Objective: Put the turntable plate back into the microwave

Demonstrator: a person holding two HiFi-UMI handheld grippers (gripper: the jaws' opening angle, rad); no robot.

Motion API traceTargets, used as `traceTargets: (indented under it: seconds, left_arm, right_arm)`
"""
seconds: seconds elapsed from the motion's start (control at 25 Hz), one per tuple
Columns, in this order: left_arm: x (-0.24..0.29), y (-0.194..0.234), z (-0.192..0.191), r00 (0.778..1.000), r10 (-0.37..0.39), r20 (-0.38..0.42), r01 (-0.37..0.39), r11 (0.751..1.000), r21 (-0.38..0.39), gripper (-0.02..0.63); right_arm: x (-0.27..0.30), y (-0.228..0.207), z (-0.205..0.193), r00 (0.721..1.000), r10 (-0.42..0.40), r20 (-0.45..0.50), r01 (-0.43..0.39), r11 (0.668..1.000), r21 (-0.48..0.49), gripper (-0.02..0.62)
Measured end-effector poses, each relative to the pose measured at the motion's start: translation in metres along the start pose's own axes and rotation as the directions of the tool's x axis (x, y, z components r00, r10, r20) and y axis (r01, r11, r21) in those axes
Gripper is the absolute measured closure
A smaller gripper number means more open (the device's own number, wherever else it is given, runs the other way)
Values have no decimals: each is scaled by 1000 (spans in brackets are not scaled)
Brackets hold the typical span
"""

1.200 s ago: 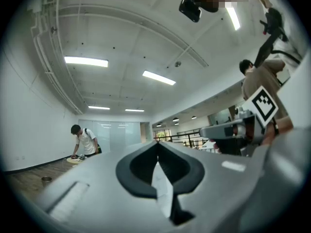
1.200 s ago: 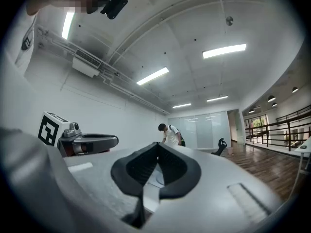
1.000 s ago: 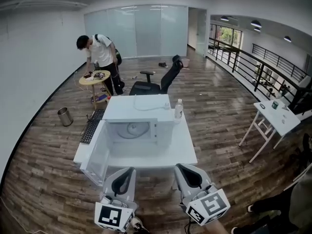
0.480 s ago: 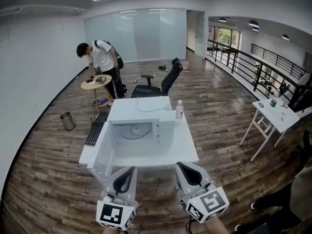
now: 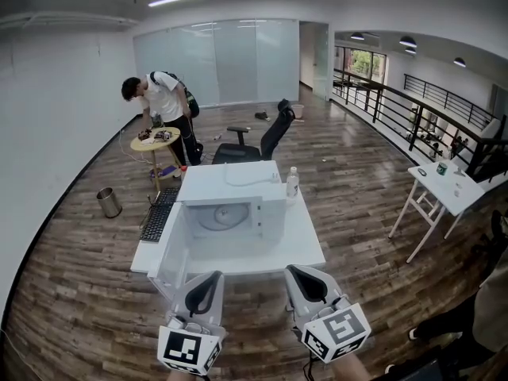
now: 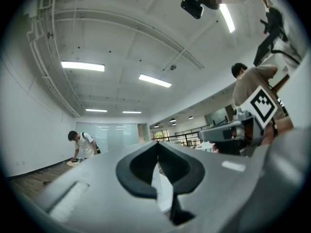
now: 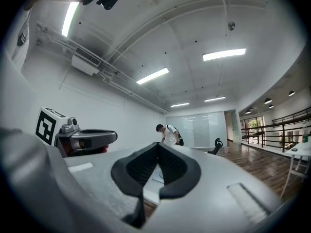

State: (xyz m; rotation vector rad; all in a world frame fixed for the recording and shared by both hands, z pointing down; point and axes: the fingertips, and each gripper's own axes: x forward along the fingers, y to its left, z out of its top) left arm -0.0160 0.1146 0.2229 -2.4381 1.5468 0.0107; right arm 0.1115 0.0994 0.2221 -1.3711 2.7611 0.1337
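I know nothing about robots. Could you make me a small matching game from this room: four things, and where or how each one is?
Things:
1. microwave door
2. bottle
3. bin
4. chair

Places or states:
A. on the floor, far left
B. swung open
C. behind the table
D. on the table, right of the microwave

Pairs: 1-B, 2-D, 3-A, 4-C
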Motion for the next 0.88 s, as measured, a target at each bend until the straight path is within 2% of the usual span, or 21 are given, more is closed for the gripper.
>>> traceTargets:
  seconds: [0.88]
  left_arm:
    - [0,5,0,1000,23,5,-23,1000,-11,603]
  right_arm:
    - [2,3,0,1000,13,-1,-13,1000,-6,595]
